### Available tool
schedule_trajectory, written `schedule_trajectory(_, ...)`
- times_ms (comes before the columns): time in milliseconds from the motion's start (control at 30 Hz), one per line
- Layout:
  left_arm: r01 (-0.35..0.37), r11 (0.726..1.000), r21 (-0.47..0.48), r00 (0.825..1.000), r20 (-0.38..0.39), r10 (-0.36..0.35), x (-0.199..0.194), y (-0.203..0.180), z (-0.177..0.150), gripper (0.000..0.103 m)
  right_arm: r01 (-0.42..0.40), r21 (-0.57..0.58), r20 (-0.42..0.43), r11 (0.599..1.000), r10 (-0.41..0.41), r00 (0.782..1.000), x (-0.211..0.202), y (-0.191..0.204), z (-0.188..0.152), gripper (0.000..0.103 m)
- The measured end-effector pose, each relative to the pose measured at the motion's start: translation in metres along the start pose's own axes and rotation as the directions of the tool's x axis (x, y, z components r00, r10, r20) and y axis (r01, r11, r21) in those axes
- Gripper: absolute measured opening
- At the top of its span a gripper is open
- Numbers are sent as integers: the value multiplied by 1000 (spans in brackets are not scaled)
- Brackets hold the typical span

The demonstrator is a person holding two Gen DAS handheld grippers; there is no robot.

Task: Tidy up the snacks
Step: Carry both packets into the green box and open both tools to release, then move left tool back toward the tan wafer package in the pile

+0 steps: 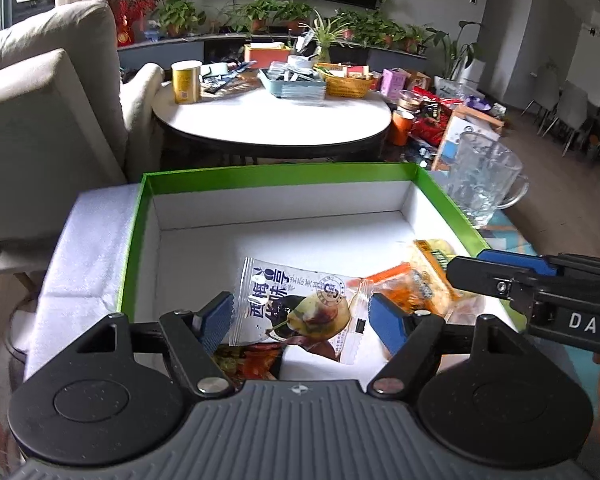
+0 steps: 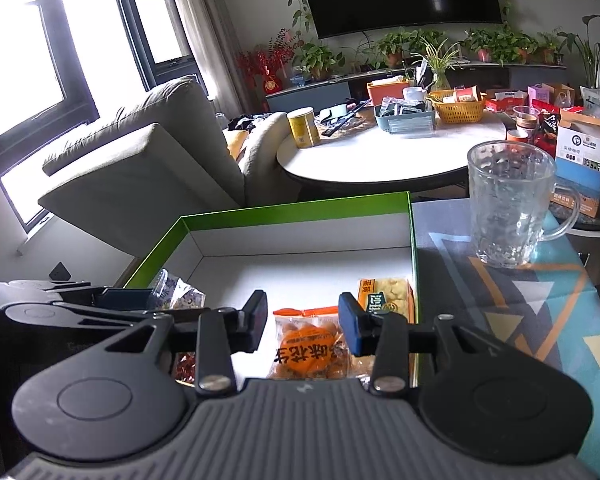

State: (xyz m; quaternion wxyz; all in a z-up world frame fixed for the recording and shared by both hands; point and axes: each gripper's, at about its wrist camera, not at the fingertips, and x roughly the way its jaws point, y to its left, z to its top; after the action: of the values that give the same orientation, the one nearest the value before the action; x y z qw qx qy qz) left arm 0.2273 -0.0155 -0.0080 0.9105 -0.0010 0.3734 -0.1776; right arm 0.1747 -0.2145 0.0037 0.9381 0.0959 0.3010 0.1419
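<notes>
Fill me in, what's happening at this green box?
A person is sorting snacks into the green-rimmed cardboard box with two handheld tools. The left tool stands open around a white plum-candy packet lying in the box, pads not pressing it. The right tool hovers open over an orange peanut packet, beside a yellow snack packet. A clear glass mug stands outside the box.

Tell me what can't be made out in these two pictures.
- Reddish snack packet: left wrist view, mostly hidden by the prune packet and the left gripper.
- Orange peanut packet: right wrist view, lower end hidden behind the right gripper.
- Yellow can label: too small.
</notes>
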Motion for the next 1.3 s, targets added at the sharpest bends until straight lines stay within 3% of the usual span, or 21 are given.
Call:
schedule_trajectory(100,43,998,-40,999,8,-43,-2,3,0,79,2,0,0,1000,-2,1000,-4,-1,0,41)
schedule_trajectory(233,4,999,-42,997,81,-1,-14,1,0,92,-2,-7,6,1000,2,1000,-11,0,-3,41)
schedule_trajectory(833,-38,998,-58,991,126,46,-70,15,-21,93,20,-26,-23,999,-20,1000,-45,1,-29,41)
schedule_trajectory(1133,-87,991,-105,993,69,94,-96,41,-64,93,-4,-57,-54,998,1,999,-64,10,-52,41)
schedule_trajectory(1300,-64,994,-84,997,31,67,-100,49,-84,93,-9,-61,-72,998,5,997,-69,15,-59,41)
